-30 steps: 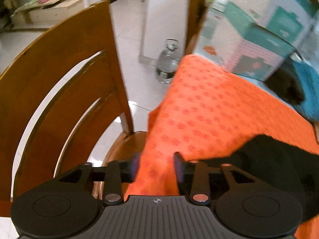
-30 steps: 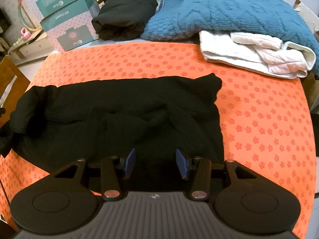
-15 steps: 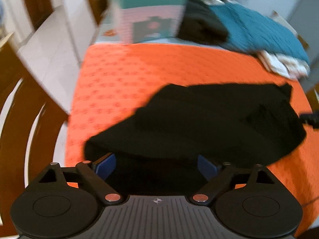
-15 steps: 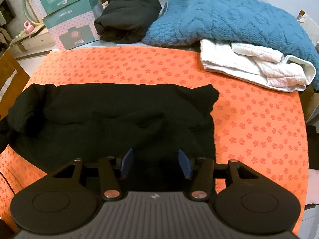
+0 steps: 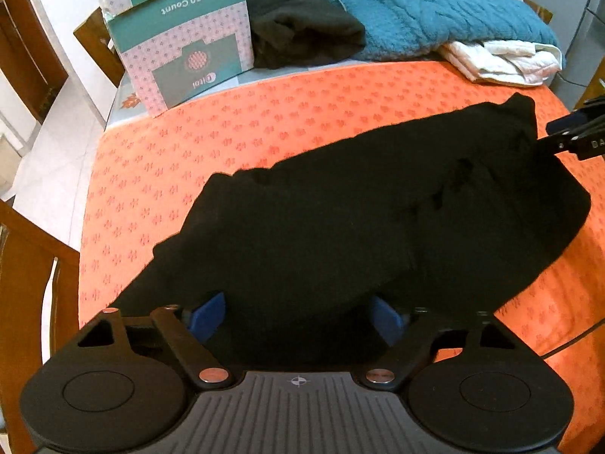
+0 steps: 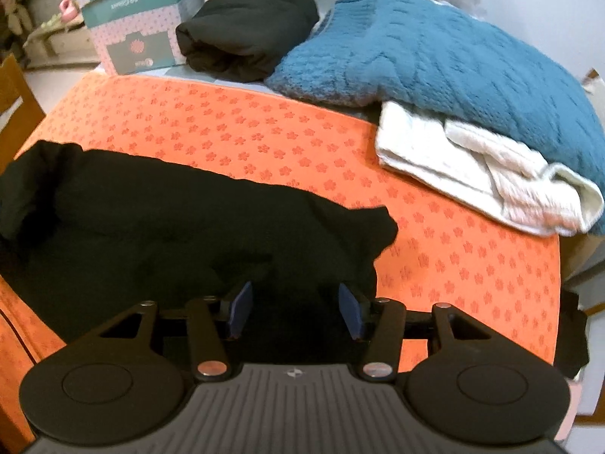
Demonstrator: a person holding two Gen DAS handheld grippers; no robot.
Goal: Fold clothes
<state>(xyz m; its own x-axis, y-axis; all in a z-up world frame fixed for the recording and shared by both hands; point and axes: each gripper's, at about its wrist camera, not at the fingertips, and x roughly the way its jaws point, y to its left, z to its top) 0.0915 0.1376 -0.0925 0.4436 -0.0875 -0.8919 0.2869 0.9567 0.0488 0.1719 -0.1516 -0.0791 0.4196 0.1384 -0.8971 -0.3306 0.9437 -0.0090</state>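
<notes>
The black garment point(image 5: 363, 219) lies across the middle of the frame as a long, rumpled band on the orange flower-print cloth point(image 5: 234, 132), doubled over at least loosely but not yet a flat, squared packet, so smoothing and further folds seem left to do. The left gripper point(image 5: 298, 312) sits at its near edge with fingers wide apart, and the right gripper point(image 6: 295, 308) likewise holds its fingers apart over the garment's other end. Along the top of the frame rest a folded black piece point(image 5: 302, 26), a teal knit point(image 5: 435, 11), a white folded garment point(image 5: 503, 58) and stacked cartons point(image 5: 181, 38), with a wooden chair point(image 5: 34, 283) and pale floor tiles point(image 5: 49, 159) at the left.
</notes>
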